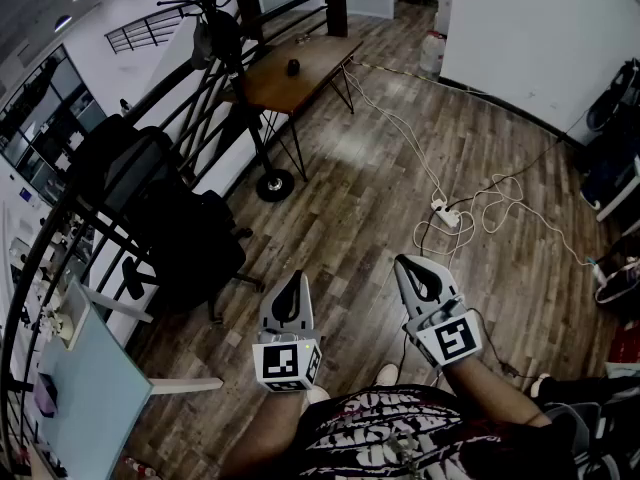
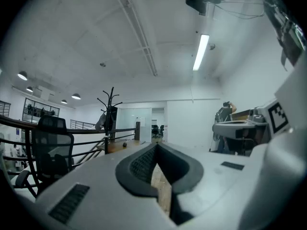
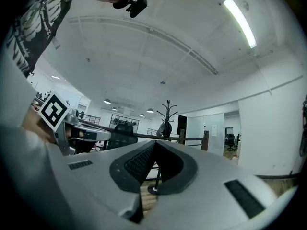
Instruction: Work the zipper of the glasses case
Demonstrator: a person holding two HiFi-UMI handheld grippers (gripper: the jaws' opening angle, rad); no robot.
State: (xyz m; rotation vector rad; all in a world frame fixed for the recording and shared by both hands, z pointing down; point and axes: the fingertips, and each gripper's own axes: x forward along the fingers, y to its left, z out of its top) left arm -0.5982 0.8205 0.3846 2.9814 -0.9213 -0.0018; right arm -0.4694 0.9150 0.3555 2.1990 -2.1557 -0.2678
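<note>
No glasses case shows in any view. In the head view both grippers are held level in front of the person's body, above a wood floor. My left gripper (image 1: pixel 294 279) has its jaws together with nothing between them, and in the left gripper view its black pads (image 2: pixel 144 163) meet at the tip (image 2: pixel 156 146). My right gripper (image 1: pixel 409 265) is likewise shut and empty. The right gripper view shows its tip (image 3: pixel 154 144) closed, pointing across the room. A small dark object (image 1: pixel 45 394) lies on a pale glass desk (image 1: pixel 95 393) at the lower left; what it is I cannot tell.
A black office chair (image 1: pixel 190 238) and a black railing (image 1: pixel 60 258) stand at the left. Farther off is a wooden table (image 1: pixel 300 68) with a small dark thing (image 1: pixel 293 67) on it. White cables and a power strip (image 1: pixel 447 216) lie on the floor ahead right.
</note>
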